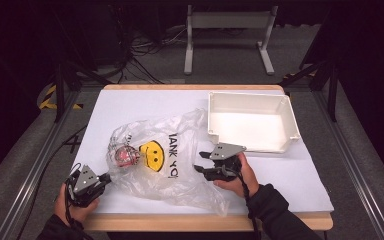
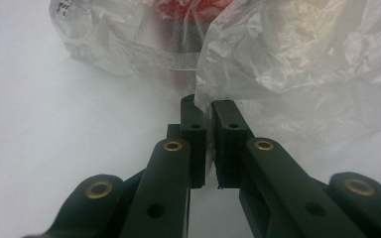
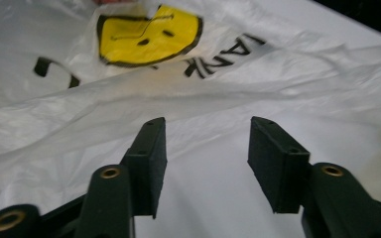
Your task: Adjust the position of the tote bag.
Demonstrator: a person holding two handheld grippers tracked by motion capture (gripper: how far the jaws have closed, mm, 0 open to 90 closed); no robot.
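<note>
Left gripper [image 2: 209, 106] pinches plastic bag [image 1: 172, 157] edge near table front, red item [image 1: 125, 156] inside. Right gripper [image 3: 206, 144] half-open over bag, no grip. Bag not in white bin [image 1: 290, 112]; my guess: early stage.

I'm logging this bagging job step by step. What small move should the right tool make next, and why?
Probably close on the plastic bag. The left tool already pinches the bag's edge, while the right tool stands open right at the film, nothing pinched between its pads yet.
</note>
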